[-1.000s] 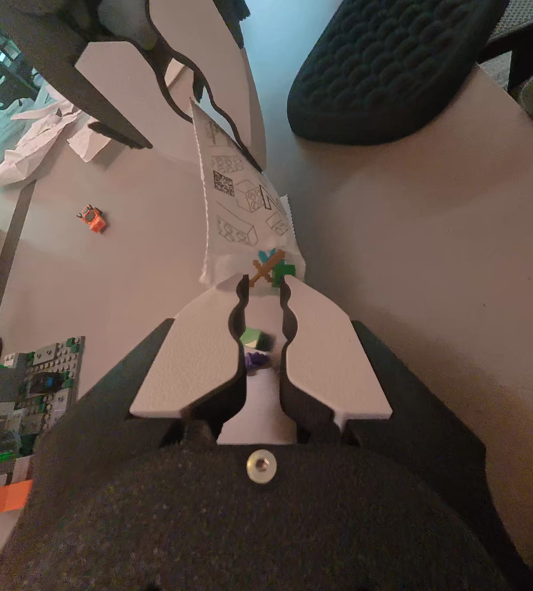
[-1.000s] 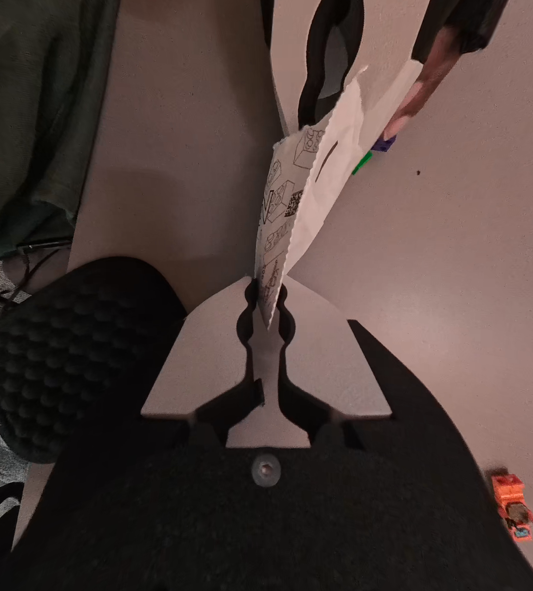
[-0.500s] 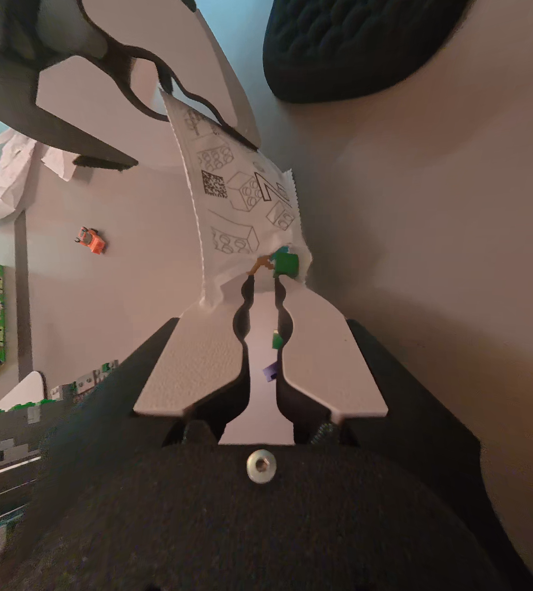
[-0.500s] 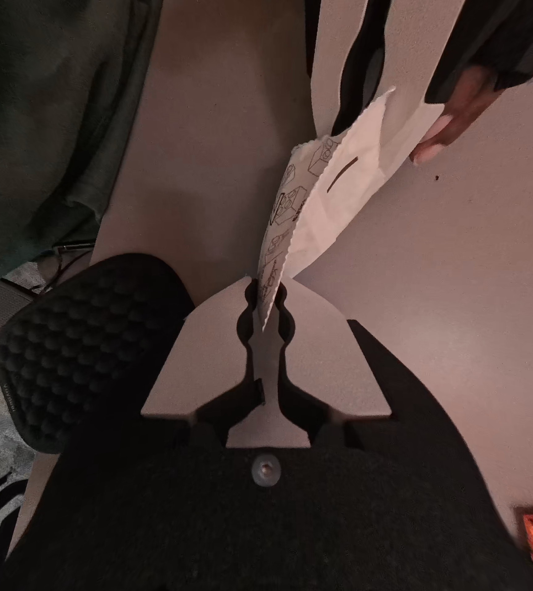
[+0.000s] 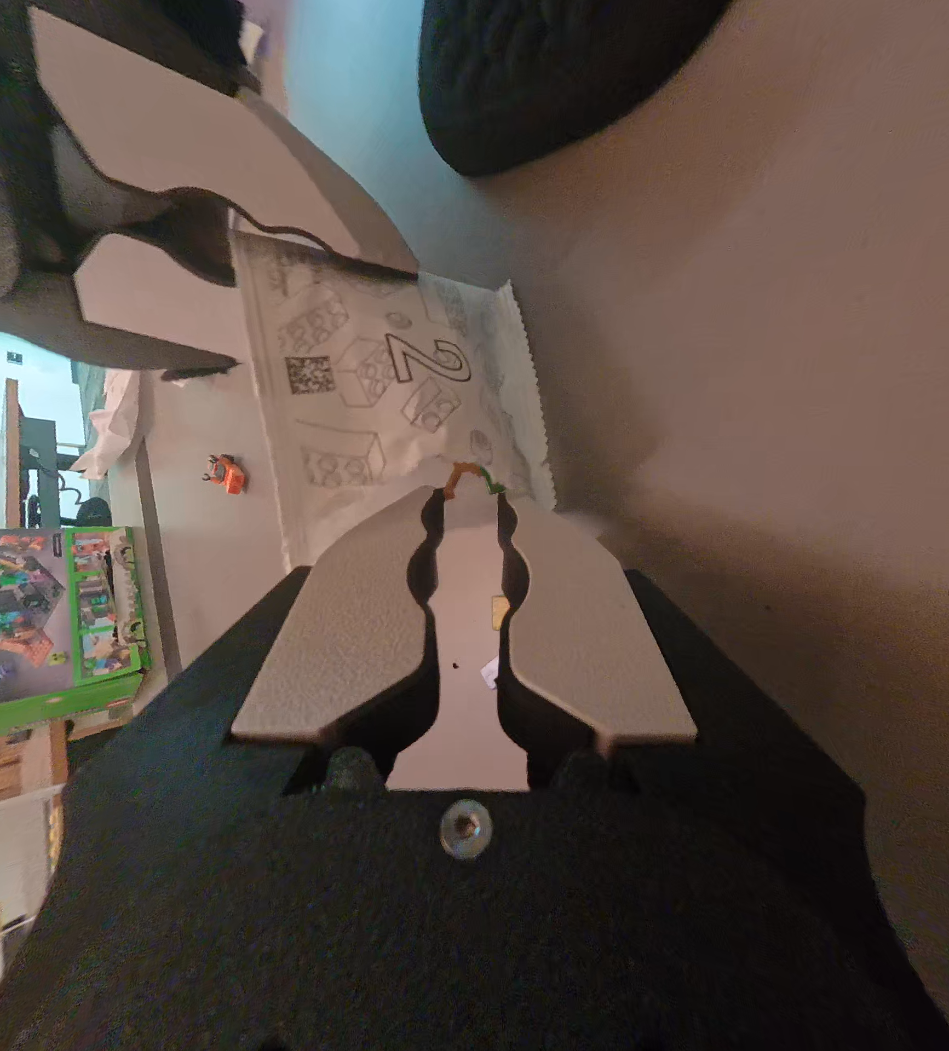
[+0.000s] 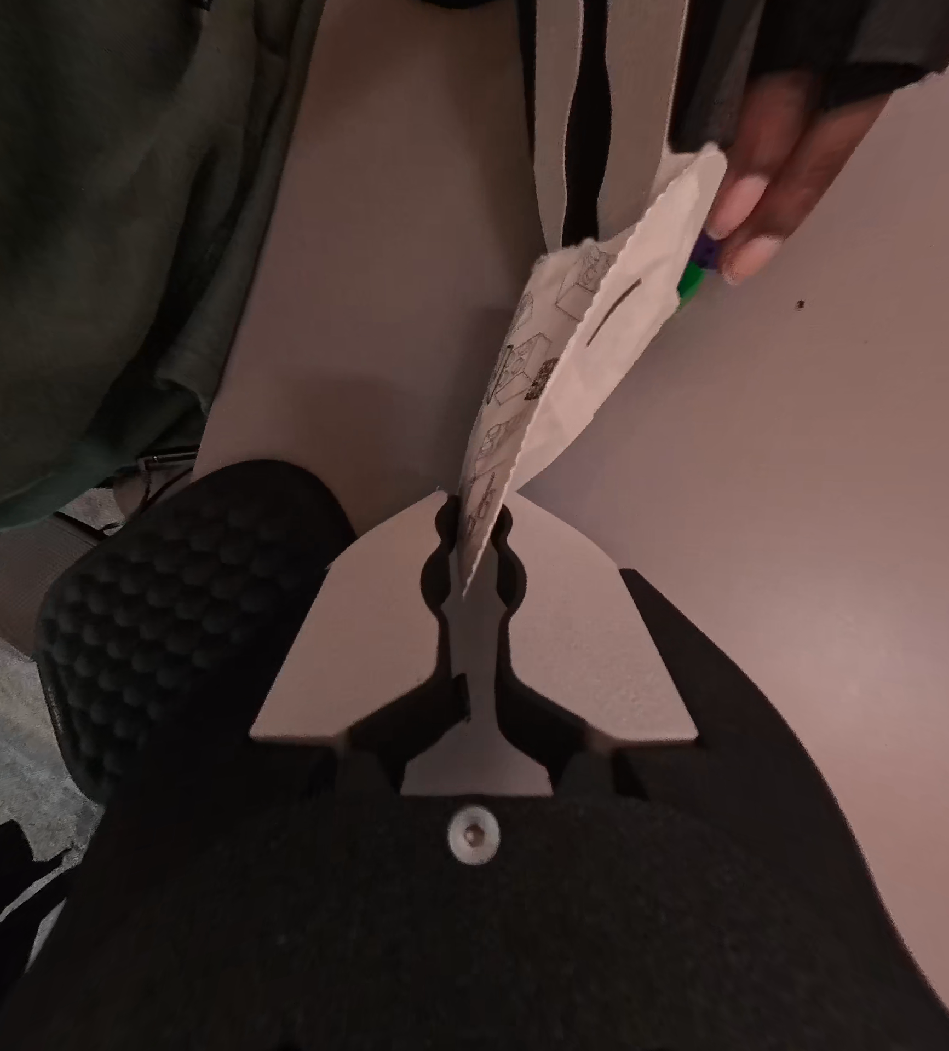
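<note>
Right wrist view: white paper bag (image 6: 563, 392) is clamped by right gripper (image 6: 475, 526) jaws; opposite end is pinched by left gripper (image 5: 469, 495) narrowly parted jaws above the bench (image 5: 745, 398).

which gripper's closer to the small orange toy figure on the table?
Left, probably. The orange figure lies on the table left of the left gripper, beside the paper bag. The right gripper, clamping the bag's far end, seems farther.
</note>
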